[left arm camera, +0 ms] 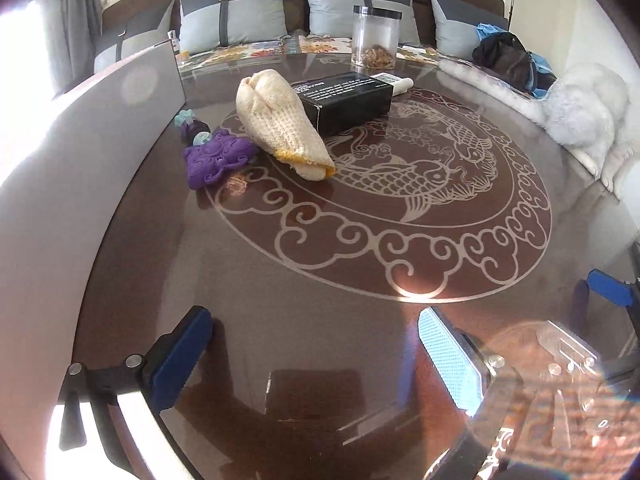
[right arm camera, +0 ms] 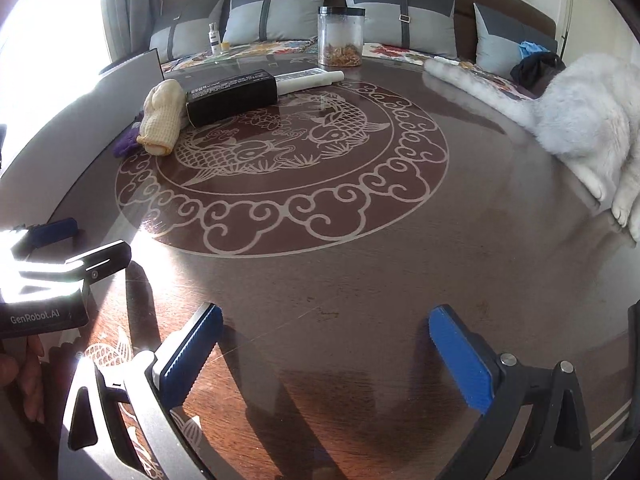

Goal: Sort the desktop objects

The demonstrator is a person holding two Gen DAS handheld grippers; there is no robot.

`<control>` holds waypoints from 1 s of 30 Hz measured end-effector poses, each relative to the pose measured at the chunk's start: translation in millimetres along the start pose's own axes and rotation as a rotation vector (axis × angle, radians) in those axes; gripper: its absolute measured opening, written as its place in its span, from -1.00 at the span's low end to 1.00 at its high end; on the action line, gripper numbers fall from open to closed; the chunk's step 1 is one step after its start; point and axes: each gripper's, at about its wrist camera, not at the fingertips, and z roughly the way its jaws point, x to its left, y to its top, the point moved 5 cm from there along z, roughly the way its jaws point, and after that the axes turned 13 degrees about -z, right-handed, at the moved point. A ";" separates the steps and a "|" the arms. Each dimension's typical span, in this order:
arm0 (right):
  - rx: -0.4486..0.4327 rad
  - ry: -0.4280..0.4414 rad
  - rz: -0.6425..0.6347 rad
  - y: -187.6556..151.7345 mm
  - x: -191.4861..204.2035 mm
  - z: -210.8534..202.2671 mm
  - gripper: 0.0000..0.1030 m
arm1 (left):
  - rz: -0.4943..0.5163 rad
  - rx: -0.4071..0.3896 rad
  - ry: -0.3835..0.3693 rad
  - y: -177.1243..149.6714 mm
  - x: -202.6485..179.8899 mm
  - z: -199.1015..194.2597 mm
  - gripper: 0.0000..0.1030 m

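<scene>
Your left gripper (left arm camera: 316,356) is hovering wide open over the bare glass table (left arm camera: 320,280), nothing between its blue pads. Farther back, a cream knitted mitt (left arm camera: 280,128) is leaning against a black box (left arm camera: 346,98), with a purple toy (left arm camera: 218,156) lying just beside the mitt on its left. A clear jar (left arm camera: 375,38) is standing at the far rim.

Your right gripper (right arm camera: 324,354) is hanging open too, holding nothing. From this view, the mitt (right arm camera: 160,118) is touching the box (right arm camera: 232,94), a white tube (right arm camera: 308,78) is lying behind the box, and a white cat (right arm camera: 584,120) is resting at the right edge.
</scene>
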 end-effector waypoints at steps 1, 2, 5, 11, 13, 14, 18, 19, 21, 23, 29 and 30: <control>0.000 -0.001 0.001 -0.3 0.1 -0.1 1.00 | 0.015 -0.001 -0.003 6.2 -0.9 4.0 1.00; 0.001 -0.001 0.001 0.2 0.2 -0.2 1.00 | 0.015 0.000 -0.006 11.7 -0.6 7.2 1.00; 0.001 -0.001 0.001 0.2 0.3 -0.1 1.00 | 0.005 -0.012 -0.018 18.3 1.6 11.6 1.00; 0.000 -0.001 0.001 0.6 0.1 -0.5 1.00 | 0.006 -0.011 -0.016 18.3 -0.5 9.9 1.00; 0.000 -0.001 0.002 0.7 0.1 -0.6 1.00 | 0.006 -0.011 -0.016 18.3 -0.4 11.1 1.00; 0.000 -0.001 0.001 0.7 0.1 -0.5 1.00 | 0.006 -0.011 -0.016 18.3 -0.4 11.2 1.00; 0.000 -0.001 0.001 0.7 0.0 -0.5 1.00 | 0.006 -0.010 -0.016 18.3 -0.3 11.1 1.00; 0.000 -0.001 0.001 0.7 0.0 -0.5 1.00 | 0.006 -0.010 -0.016 18.2 -0.3 10.8 1.00; 0.000 -0.001 0.001 0.7 0.0 -0.5 1.00 | 0.006 -0.010 -0.016 18.3 -0.2 11.0 1.00; 0.001 -0.001 0.001 0.6 0.0 -0.6 1.00 | 0.006 -0.010 -0.016 18.2 -0.2 10.6 1.00; 0.000 -0.002 0.001 0.2 0.0 -0.9 1.00 | 0.006 -0.010 -0.016 18.4 0.0 10.2 1.00; 0.000 -0.002 0.001 0.2 0.0 -1.0 1.00 | 0.006 -0.010 -0.016 18.5 0.0 10.9 1.00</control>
